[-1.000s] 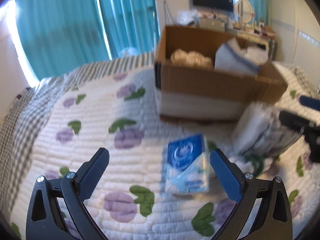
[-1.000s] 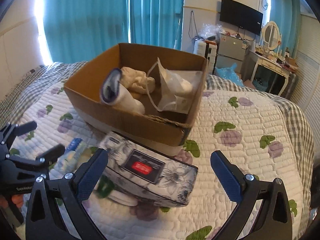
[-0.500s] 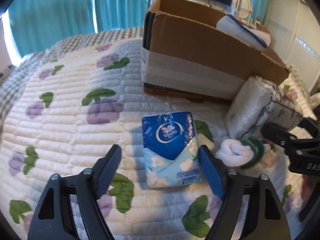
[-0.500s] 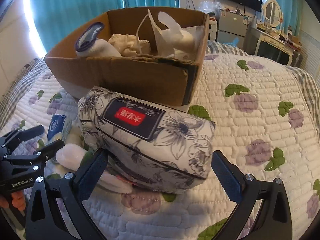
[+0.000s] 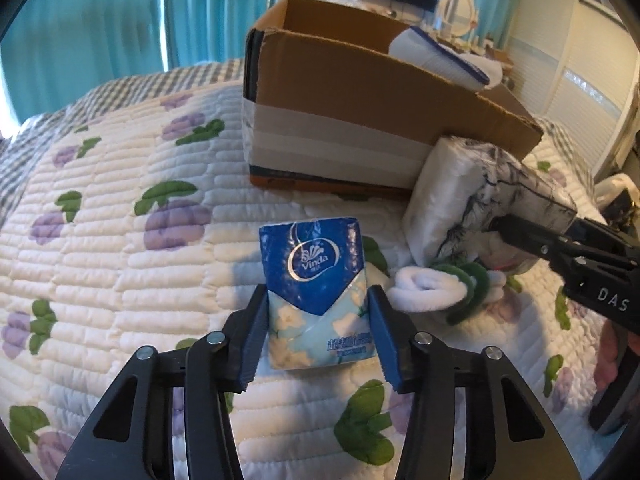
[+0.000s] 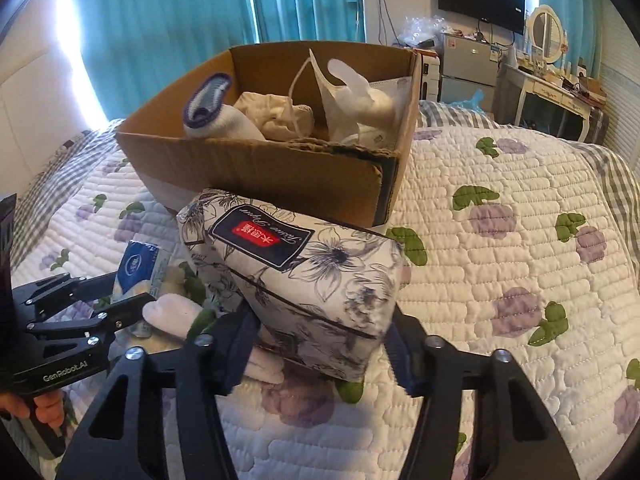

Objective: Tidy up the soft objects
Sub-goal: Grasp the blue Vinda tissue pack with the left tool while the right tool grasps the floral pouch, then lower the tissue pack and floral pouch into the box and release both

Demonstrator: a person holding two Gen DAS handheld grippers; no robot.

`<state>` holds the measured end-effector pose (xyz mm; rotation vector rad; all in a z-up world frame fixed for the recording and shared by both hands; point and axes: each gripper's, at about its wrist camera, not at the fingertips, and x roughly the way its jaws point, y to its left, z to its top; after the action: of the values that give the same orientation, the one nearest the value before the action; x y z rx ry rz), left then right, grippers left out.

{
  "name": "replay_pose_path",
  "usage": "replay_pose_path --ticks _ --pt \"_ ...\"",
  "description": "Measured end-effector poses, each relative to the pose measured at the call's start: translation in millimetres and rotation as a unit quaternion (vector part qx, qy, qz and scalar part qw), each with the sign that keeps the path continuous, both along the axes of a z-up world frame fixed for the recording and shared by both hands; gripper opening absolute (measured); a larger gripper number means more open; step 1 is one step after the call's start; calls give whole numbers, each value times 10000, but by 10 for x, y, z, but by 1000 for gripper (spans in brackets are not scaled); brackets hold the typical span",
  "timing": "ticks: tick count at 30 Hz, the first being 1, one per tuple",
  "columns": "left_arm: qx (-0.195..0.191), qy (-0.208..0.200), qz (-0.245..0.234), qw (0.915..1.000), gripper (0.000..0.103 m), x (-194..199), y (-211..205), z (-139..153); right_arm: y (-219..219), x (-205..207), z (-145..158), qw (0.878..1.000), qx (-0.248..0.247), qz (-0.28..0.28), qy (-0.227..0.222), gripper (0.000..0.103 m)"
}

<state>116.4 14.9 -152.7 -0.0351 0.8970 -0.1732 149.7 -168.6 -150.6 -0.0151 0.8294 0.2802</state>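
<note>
A blue Vinda tissue pack [image 5: 316, 264] lies on the quilt, and my left gripper [image 5: 318, 336] has its closing blue pads touching both sides of the pack's lower half. A floral tissue pack [image 6: 296, 272] leans against the cardboard box [image 6: 280, 176]. My right gripper [image 6: 320, 344] is closing on the floral pack's near end, its fingers [image 5: 524, 234] against the wrapper. Between the two packs lies a rolled white sock with green trim [image 5: 424, 284]. The box [image 5: 360, 120] holds a purple-rimmed sock roll [image 6: 208, 108] and white bags [image 6: 352, 96].
The quilted bedspread [image 6: 500, 280] stretches open to the right of the box. Teal curtains [image 5: 120, 20] hang behind the bed. A dresser with a mirror [image 6: 548, 76] and a small fridge [image 6: 468, 64] stand at the back right. A person's hand [image 6: 44, 408] holds the left gripper's handle.
Both grippers' jaws have narrowed from wide open onto their packs. The left gripper tipped down and came close over the blue pack. The right gripper sank toward the floral pack.
</note>
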Motion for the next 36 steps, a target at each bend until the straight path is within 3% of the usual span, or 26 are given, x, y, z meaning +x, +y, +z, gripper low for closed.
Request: replay_pose_path --ticks 6,15,30,36 --pt "221 -16 173 9996 42 -74 26 44 -9 -206 160 9996 103 35 -264 44" --pt "317 -142 322 9989 40 -316 0 246 -185 -542 351 9988 255 -124 -394 43" --pt "207 -918 224 9953 40 -810 -154 1193 -242 -1062 1215 9932 222 -30 -1138 43" --pt "218 -1194 225 9924 40 -725 -167 1530 -253 -1009 1582 9892 142 -8 -1457 43"
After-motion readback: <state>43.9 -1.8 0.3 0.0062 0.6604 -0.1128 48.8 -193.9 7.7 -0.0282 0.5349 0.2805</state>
